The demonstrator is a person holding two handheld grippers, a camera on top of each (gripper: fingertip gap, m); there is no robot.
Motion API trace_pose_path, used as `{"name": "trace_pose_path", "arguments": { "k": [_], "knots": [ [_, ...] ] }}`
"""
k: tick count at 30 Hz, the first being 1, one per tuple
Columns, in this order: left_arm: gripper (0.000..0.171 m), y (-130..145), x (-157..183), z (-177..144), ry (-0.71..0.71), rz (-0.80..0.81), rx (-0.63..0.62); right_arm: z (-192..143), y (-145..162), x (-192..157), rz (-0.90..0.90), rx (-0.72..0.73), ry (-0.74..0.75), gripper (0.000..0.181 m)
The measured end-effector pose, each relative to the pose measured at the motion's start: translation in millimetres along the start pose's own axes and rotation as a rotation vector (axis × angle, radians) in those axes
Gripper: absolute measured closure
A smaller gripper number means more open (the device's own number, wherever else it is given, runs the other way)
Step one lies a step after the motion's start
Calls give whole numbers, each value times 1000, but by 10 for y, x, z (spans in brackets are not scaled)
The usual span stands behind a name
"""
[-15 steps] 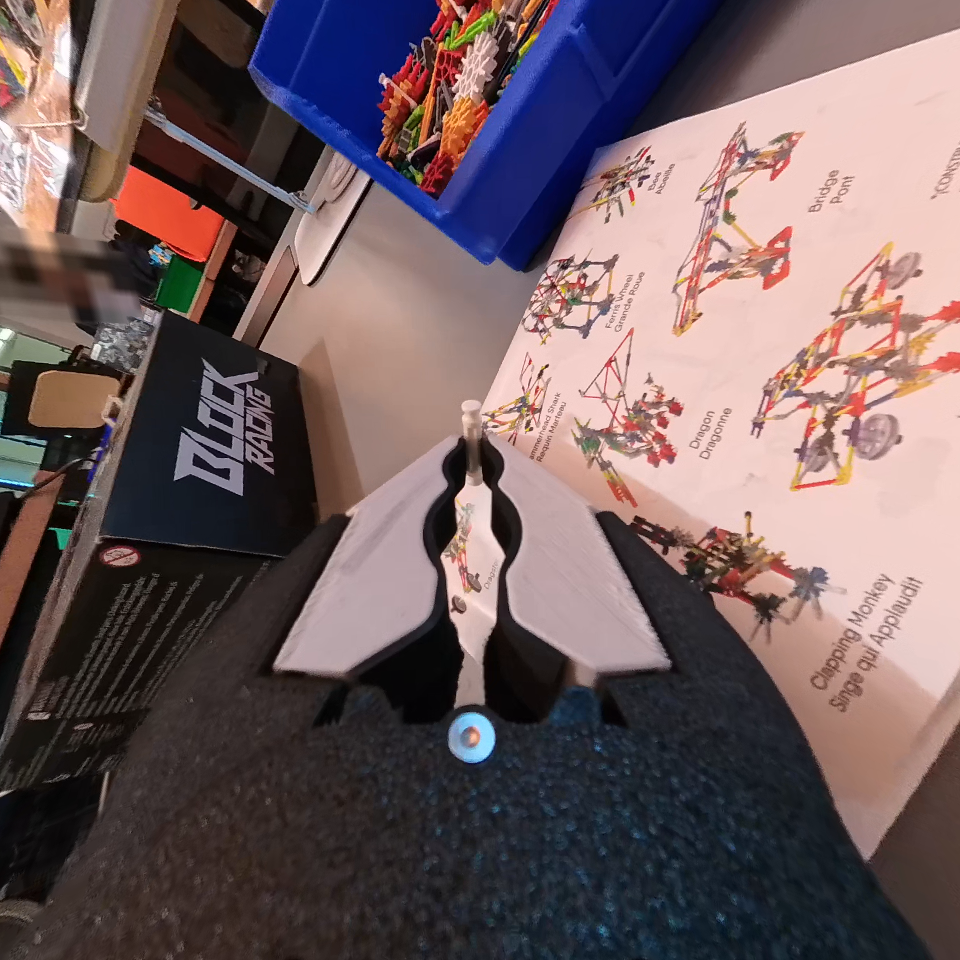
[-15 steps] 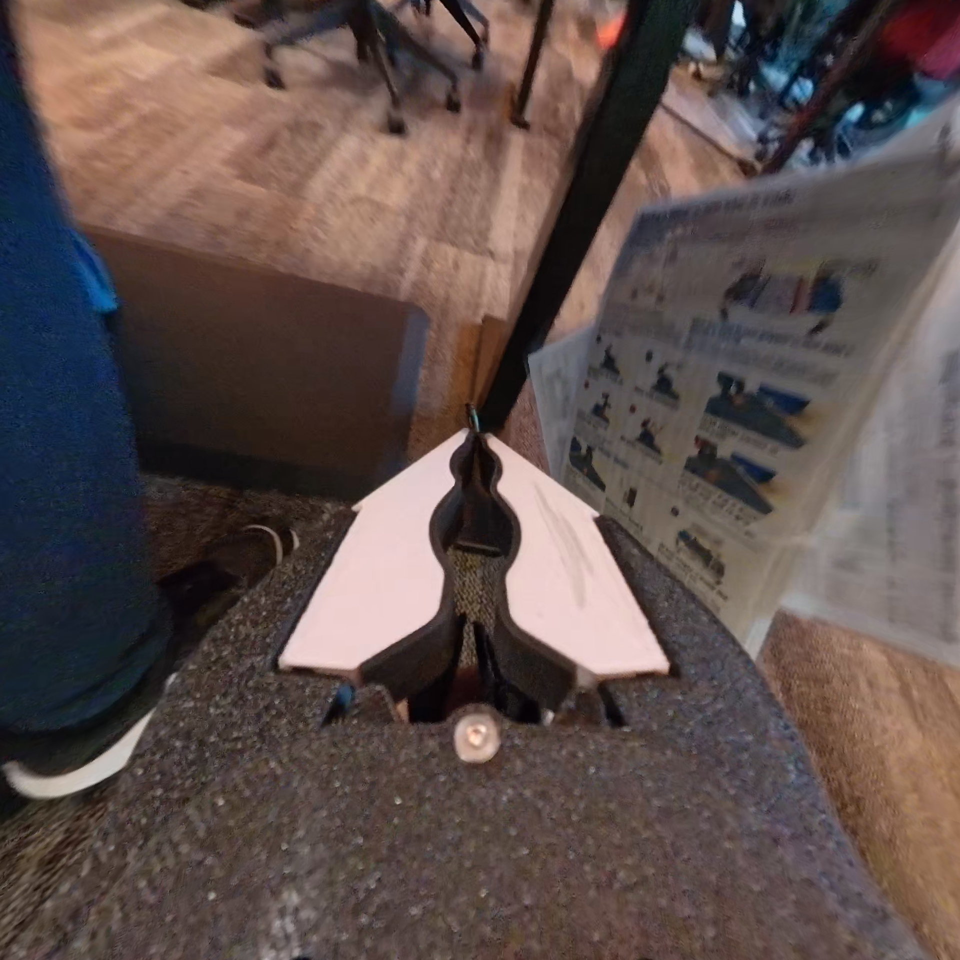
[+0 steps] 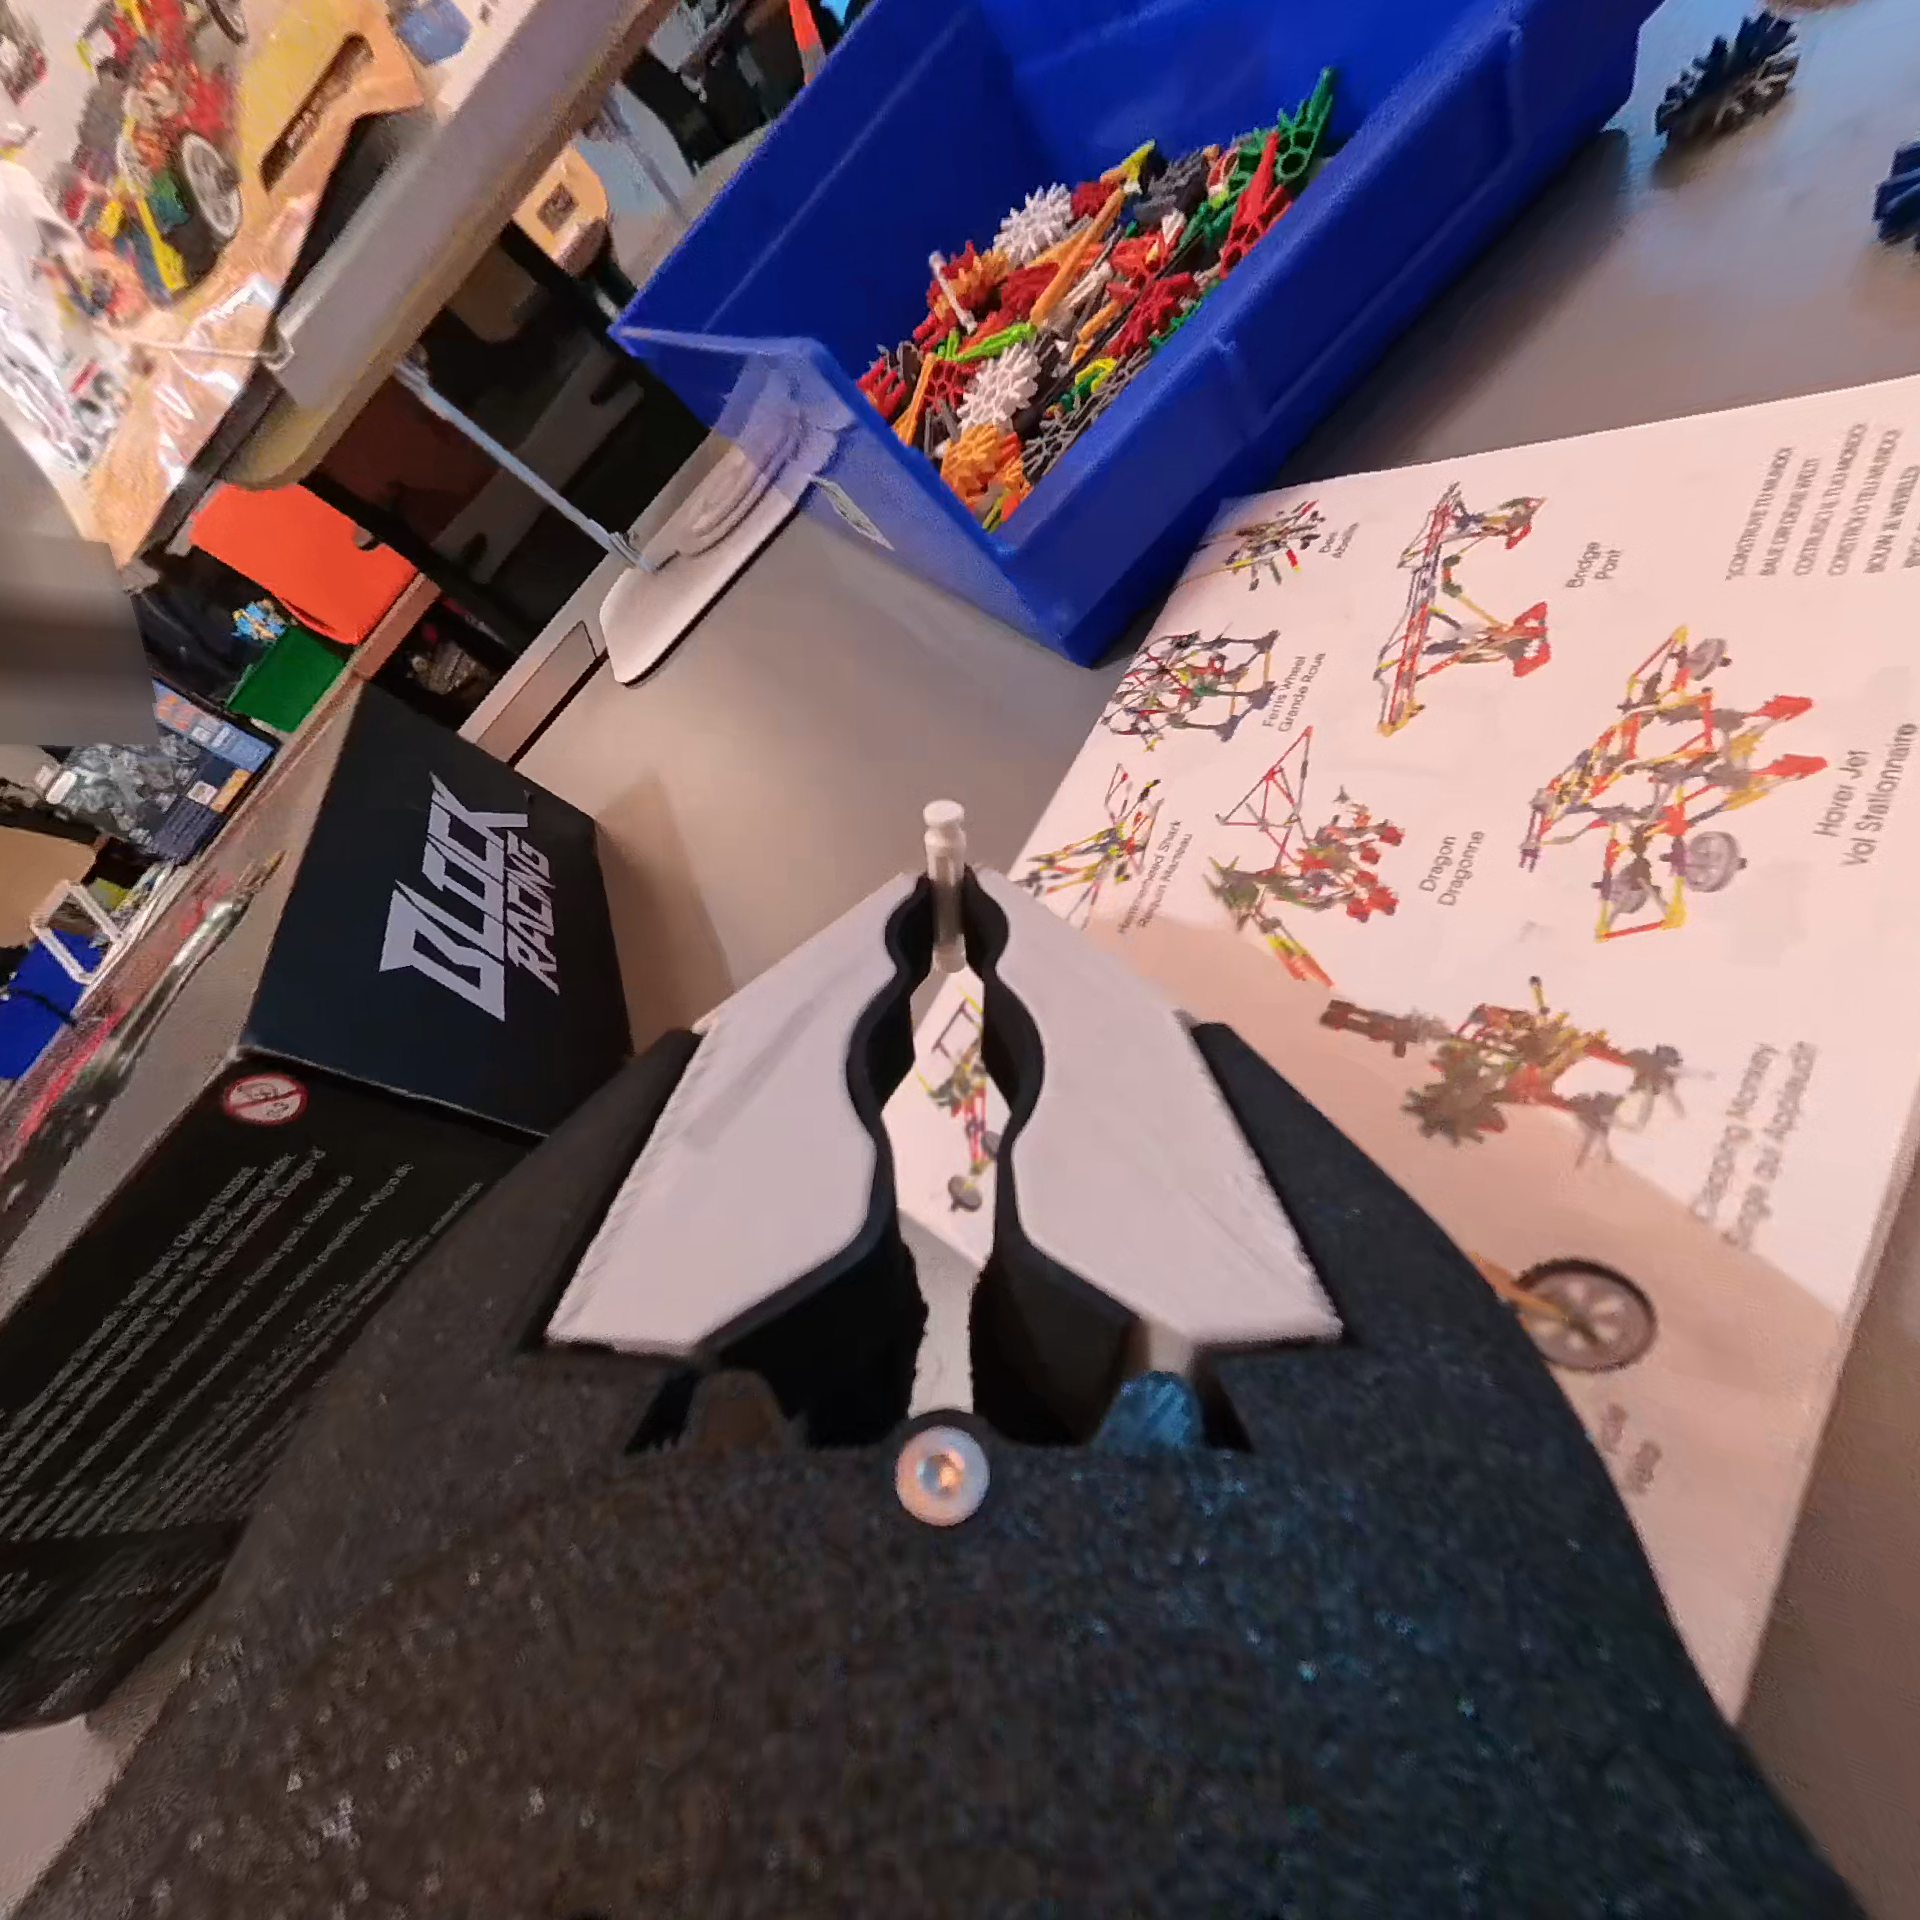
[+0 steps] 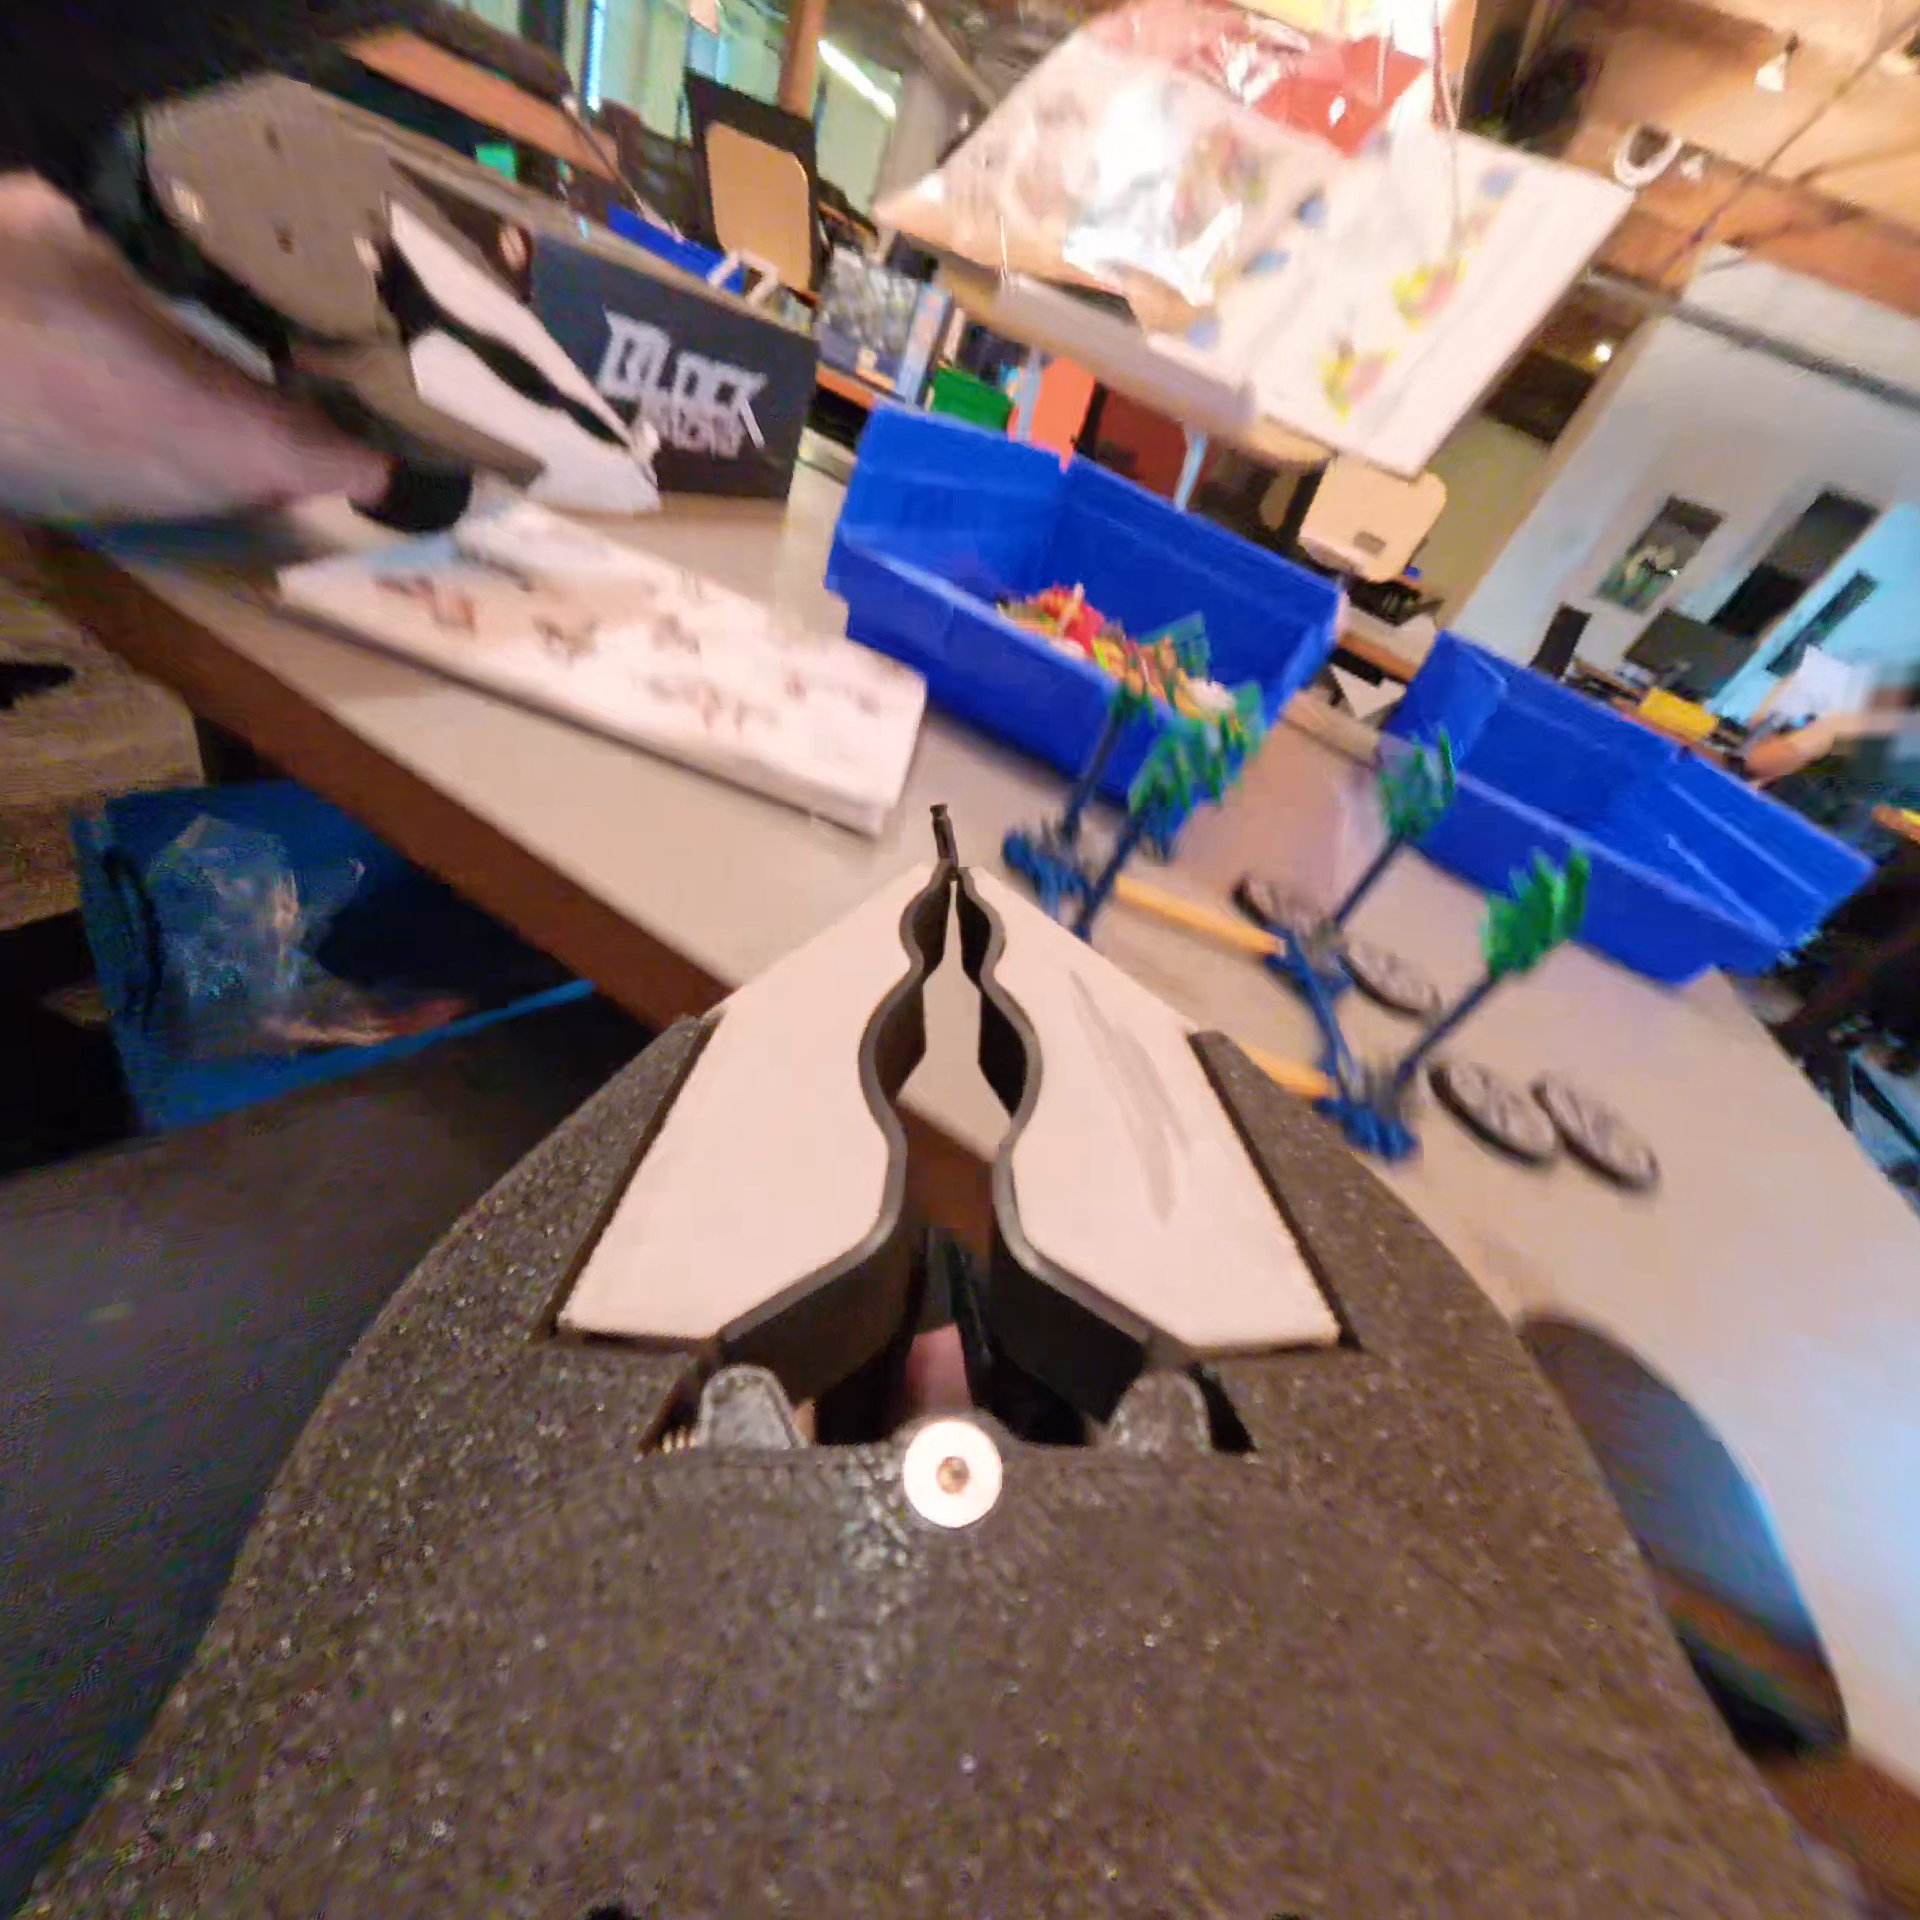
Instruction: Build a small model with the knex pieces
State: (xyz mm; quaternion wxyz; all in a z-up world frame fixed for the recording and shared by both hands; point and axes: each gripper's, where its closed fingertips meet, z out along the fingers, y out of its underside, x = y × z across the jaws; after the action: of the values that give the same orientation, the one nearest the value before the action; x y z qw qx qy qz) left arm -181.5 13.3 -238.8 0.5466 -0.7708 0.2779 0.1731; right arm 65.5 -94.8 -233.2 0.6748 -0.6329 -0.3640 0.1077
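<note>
My left gripper [image 3: 943, 896] is shut on a short white rod [image 3: 943, 840] that sticks out past its tips. It hovers over the near corner of a white board printed with pictures of models [image 3: 1558, 790]. My right gripper [image 4: 950, 883] is shut on a thin dark rod [image 4: 941, 826], held off the table's near edge and pointing at the table. In the right wrist view the left gripper [image 4: 636, 470] shows far left in a person's hand, above the white board [image 4: 644, 649].
A blue bin [image 3: 1132, 540] with several coloured construction pieces stands behind the board. A black box [image 3: 416, 935] lies to the left. The right wrist view shows a blue-and-green rod structure [image 4: 1195, 800], black wheels [image 4: 1507, 1117], a second blue bin [image 4: 1662, 842] and a blue bag under the table [image 4: 260, 935].
The right gripper has swung up from facing the floor to facing the tabletop, still holding the dark rod. The left gripper has shifted slightly, bringing more of the blue bin into view.
</note>
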Motion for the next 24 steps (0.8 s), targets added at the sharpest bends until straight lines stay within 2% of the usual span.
{"name": "trace_pose_path", "arguments": {
  "k": [3,5,9,11,13,14,16,18,20,22,24],
  "knots": [
    [169,-21,7,-38,23,10,37,341,-543,-83,16,42,-38,181],
    [170,-57,3,-65,19,11,67,637,-813,-140,20,16,-42,181],
    [169,-103,-23,-107,7,1,108,1371,-1160,-76,77,-47,23,181],
    [169,-119,-35,-126,14,-19,124,1777,-1219,23,144,-83,57,181],
    [169,-134,-41,-141,24,-35,138,2182,-1138,155,191,-145,106,180],
    [169,-141,-47,-149,29,-45,146,2377,-1011,192,210,-208,113,176],
    [169,-156,-56,-166,38,-62,161,2652,-771,248,243,-322,117,155],
    [169,-172,-61,-185,45,-72,177,2791,-612,284,275,-384,113,136],
    [169,-190,-60,-205,52,-78,195,2813,-554,303,324,-402,99,133],
    [169,-212,-62,-225,62,-89,214,2707,-640,307,323,-377,93,133],
    [169,-239,-51,-245,78,-99,234,2524,-874,209,341,-292,24,135]
  ]
}}
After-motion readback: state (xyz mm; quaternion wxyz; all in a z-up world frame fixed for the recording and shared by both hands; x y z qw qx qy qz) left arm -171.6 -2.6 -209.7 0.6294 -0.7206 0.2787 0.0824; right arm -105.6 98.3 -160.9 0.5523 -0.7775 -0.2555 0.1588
